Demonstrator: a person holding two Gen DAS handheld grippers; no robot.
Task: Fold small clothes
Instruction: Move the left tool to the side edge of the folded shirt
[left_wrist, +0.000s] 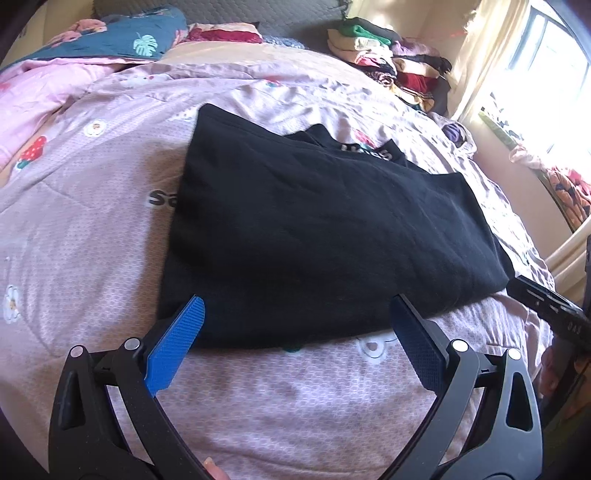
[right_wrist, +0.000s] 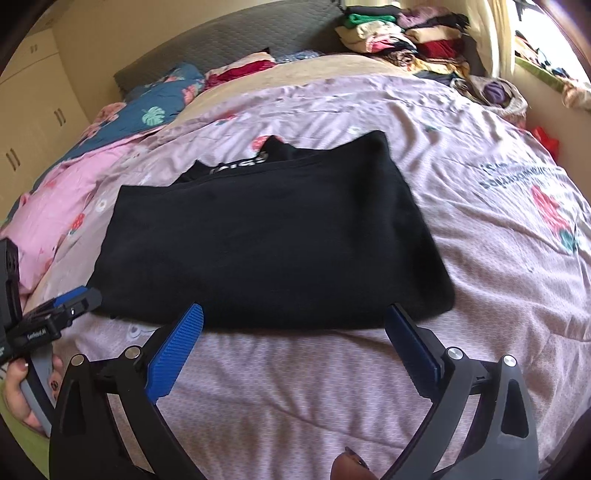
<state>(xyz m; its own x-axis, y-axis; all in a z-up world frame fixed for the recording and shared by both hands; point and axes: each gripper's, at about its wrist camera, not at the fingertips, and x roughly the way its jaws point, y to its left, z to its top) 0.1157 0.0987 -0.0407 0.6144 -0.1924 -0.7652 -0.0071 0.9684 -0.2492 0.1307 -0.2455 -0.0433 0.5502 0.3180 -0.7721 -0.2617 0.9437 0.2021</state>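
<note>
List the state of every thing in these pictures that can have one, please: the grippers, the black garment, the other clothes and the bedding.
left gripper: open, empty, at the garment's near edge.
right gripper: open, empty, at the same edge.
black garment: folded, flat on the bed cover.
bed cover: spread, wrinkled.
stacked clothes: folded, piled at the headboard.
pink quilt: bunched at the side.

The left gripper (left_wrist: 297, 308) is pointing steeply downward, its 2 blue-padded fingers (left_wrist: 173, 349) spreading wide with nothing between them. The right gripper (right_wrist: 295, 314) is angling down the same way, jaws standing wide and gripping nothing. The left hand (right_wrist: 22, 391) is wrapping around its gripper's handle, fingers curling around the grey grip.
</note>
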